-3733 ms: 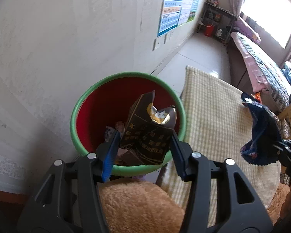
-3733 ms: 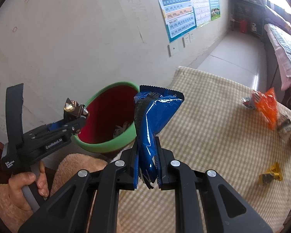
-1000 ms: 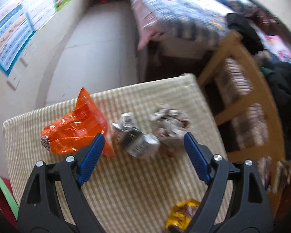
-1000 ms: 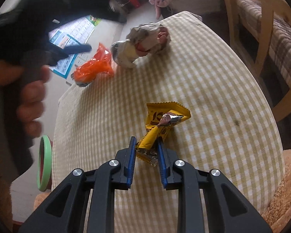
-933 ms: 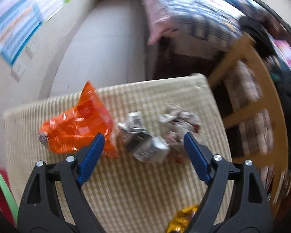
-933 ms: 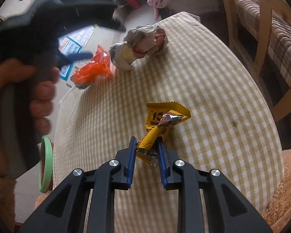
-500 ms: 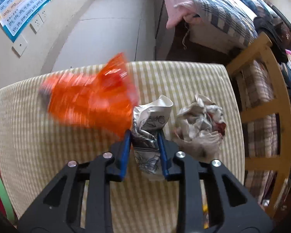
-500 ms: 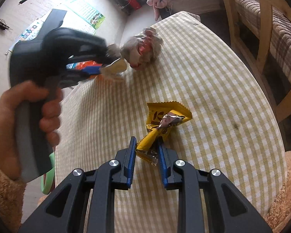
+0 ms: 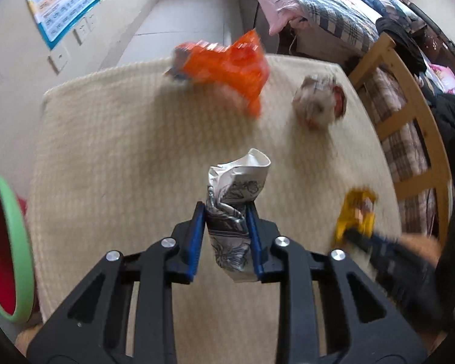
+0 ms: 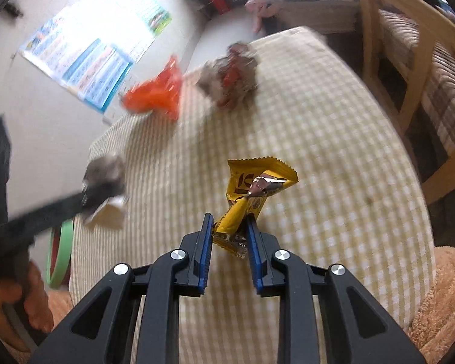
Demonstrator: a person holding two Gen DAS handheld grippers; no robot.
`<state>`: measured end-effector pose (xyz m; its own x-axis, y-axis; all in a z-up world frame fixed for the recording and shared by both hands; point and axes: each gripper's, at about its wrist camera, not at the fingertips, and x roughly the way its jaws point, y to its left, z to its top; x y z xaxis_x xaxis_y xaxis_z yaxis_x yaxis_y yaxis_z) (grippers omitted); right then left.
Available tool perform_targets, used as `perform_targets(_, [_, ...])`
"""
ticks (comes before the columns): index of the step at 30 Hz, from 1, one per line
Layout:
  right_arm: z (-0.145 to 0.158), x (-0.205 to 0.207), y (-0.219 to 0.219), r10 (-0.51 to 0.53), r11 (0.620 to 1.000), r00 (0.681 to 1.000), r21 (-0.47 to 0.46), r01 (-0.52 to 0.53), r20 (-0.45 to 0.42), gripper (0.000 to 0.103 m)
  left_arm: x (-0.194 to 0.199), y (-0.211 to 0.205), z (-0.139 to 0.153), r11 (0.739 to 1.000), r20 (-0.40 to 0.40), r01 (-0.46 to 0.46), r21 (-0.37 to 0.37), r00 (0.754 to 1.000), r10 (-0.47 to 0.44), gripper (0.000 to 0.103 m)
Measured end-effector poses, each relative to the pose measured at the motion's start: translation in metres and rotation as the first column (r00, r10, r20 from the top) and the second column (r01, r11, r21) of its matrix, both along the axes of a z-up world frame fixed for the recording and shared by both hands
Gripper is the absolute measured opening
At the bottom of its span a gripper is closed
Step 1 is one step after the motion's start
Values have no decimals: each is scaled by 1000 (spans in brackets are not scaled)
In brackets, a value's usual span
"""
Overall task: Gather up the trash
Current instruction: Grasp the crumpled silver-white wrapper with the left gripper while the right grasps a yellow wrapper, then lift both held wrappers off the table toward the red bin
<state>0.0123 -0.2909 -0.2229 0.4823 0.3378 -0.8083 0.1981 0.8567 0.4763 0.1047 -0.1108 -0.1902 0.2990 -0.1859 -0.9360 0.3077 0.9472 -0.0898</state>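
Note:
My left gripper (image 9: 226, 209) is shut on a crumpled white paper wrapper with grey print (image 9: 236, 182) and holds it upright above the checked tablecloth (image 9: 121, 151). In the right wrist view the same gripper (image 10: 100, 194) is a blur at the left, with a hand on its handle. My right gripper (image 10: 230, 221) is shut on the tail of a yellow snack wrapper (image 10: 254, 182), low over the cloth. An orange bag (image 9: 224, 66) and a crumpled paper ball (image 9: 318, 106) lie at the far end of the table.
A bin with a green rim and red inside (image 9: 18, 242) stands beside the table's left edge. A wooden chair with a plaid cushion (image 9: 409, 121) stands along the right side. A bed and bare floor lie beyond the table.
My left gripper has closed on the crumpled wrapper and drawn it back from the orange bag and paper ball. My right gripper keeps its place with the yellow wrapper.

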Motion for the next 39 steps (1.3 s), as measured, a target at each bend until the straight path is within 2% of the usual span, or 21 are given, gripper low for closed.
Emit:
perform_targets(4, [-1, 0, 25, 109, 994, 994, -22, -109, -28, 23, -35, 37, -11, 999, -28, -29, 23, 999, 30, 26])
perform_targets(7, [-1, 0, 43, 168, 985, 985, -36, -169, -38, 23, -48, 57, -22, 996, -75, -91, -15, 993, 89, 26])
perform_targets(10, [0, 3, 51, 186, 981, 982, -50, -188, -43, 32, -57, 70, -23, 990, -67, -136, -33, 989, 133, 27])
perform_targets(13, [2, 3, 51, 179, 982, 983, -58, -182, -47, 39, -62, 74, -23, 988, -69, -142, -61, 988, 138, 36])
perform_targets(15, [3, 1, 51, 165, 984, 985, -56, -168, -54, 40, -62, 72, -24, 988, -62, -141, -59, 989, 137, 41])
perform_targets(21, [6, 4, 47, 127, 991, 991, -36, -129, -53, 41, -62, 73, -26, 987, -69, -145, -72, 988, 140, 45])
perform_targets(24, [11, 5, 46, 122, 992, 992, -36, -123, -30, 48, -63, 72, -26, 989, -64, -134, -69, 989, 130, 47])
perform_targets(26, [13, 8, 48, 123, 992, 992, -41, -123, -23, 48, -63, 68, -28, 990, -68, -124, -64, 991, 119, 47])
perform_targets(27, [13, 9, 48, 125, 991, 992, -45, -126, -20, 47, -63, 66, -30, 991, -70, -119, -62, 991, 115, 46])
perform_targets(28, [13, 10, 50, 129, 990, 991, -57, -130, -18, 42, -63, 64, -32, 992, -75, -113, -59, 991, 109, 44])
perform_targets(29, [12, 10, 51, 135, 989, 991, -62, -136, -20, 29, -64, 62, -33, 993, -80, -106, -58, 992, 101, 33])
perform_targets(30, [11, 11, 53, 145, 987, 989, -61, -146, -25, 21, -64, 59, -35, 994, -84, -97, -52, 992, 93, 33])
perform_targets(34, [13, 10, 55, 162, 985, 987, -55, -162, -6, 13, -65, 57, -31, 995, -63, -91, -47, 994, 87, 33])
perform_targets(39, [30, 8, 54, 161, 986, 986, -50, -159, 50, 12, -61, 66, -17, 993, -19, -113, -44, 993, 113, 33])
